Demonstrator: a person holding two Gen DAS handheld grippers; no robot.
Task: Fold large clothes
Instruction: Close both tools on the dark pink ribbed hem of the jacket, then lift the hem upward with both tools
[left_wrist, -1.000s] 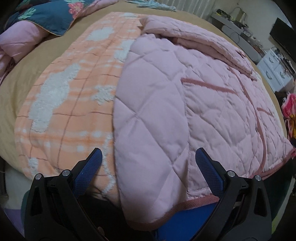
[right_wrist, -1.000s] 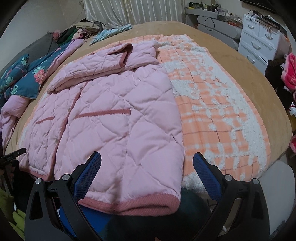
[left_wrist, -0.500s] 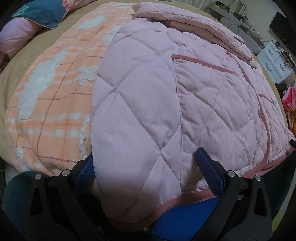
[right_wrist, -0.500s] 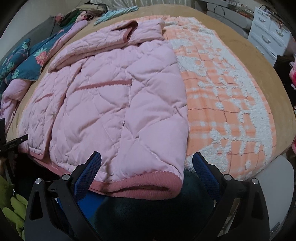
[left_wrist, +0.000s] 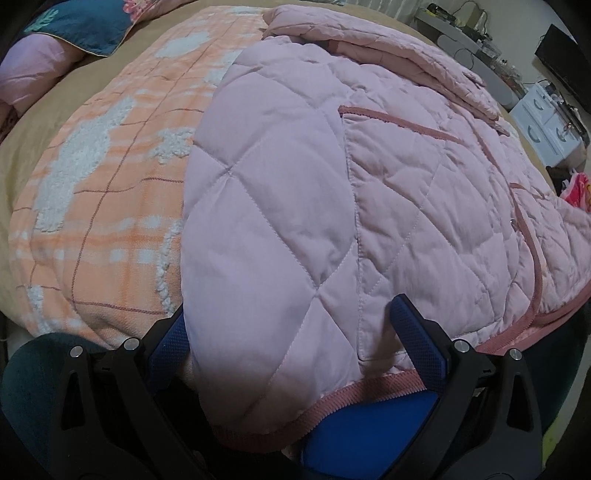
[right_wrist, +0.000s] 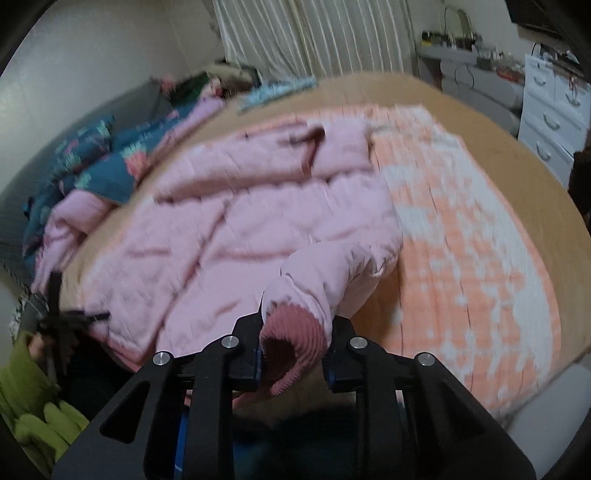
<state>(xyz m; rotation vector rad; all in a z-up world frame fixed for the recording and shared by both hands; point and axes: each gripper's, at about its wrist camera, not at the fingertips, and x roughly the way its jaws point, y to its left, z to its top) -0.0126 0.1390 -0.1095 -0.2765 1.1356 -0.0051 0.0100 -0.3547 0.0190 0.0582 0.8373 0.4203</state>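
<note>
R gripper (right_wrist: 293, 356): clamping ribbed hem of pink quilted jacket (right_wrist: 236, 236), lifting that corner off the bed. L gripper (left_wrist: 295, 332): jaws gaping wide, straddling jacket's near hem. Jacket lying on orange checked blanket (left_wrist: 103, 206) w/ tan bedsheet (right_wrist: 480, 122) beneath.

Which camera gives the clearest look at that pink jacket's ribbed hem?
The left wrist view: the ribbed hem runs sharp along the pink jacket, between open jaws. The right wrist view is blurred, showing only a bunched bit clamped in the right gripper.
</note>
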